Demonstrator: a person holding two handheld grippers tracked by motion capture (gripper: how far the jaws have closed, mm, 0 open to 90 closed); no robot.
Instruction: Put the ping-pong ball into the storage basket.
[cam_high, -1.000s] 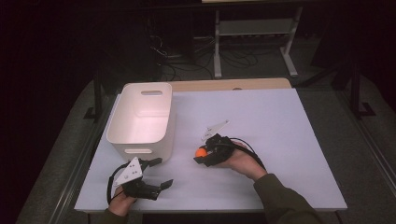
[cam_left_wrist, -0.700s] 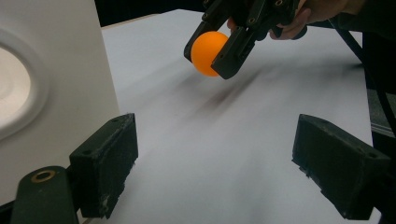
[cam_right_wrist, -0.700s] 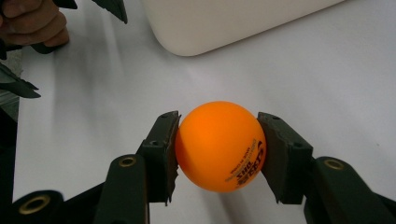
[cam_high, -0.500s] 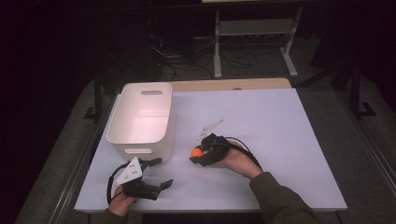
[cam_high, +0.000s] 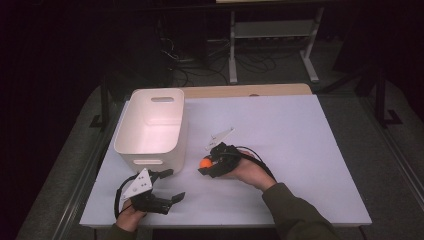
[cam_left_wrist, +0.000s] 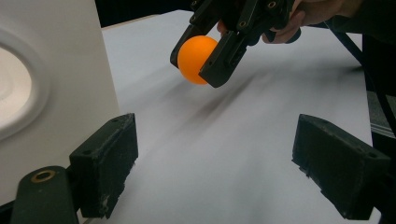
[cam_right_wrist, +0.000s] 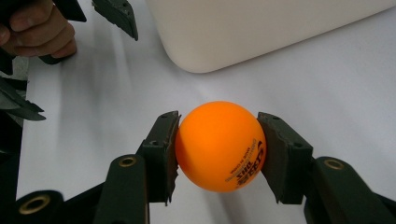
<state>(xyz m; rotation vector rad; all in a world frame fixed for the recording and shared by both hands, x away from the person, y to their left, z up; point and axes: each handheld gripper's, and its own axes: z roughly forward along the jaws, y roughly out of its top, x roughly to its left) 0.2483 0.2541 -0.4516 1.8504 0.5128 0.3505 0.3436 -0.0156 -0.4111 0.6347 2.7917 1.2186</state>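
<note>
High view: white table (cam_high: 300, 150), seemingly dark room.

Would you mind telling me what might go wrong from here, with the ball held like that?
The right gripper pinches the round orange ball at two small spots, so it might squirt out and roll across the table. Lifted too low, it could hit the white bin wall.

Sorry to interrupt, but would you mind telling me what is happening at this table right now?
A person is working with two handheld grippers on a white table. The right gripper has its fingers closed on an orange ball, held just off the table near the white bin. The left gripper sits open and empty at the table's near edge, in front of the bin.
</note>
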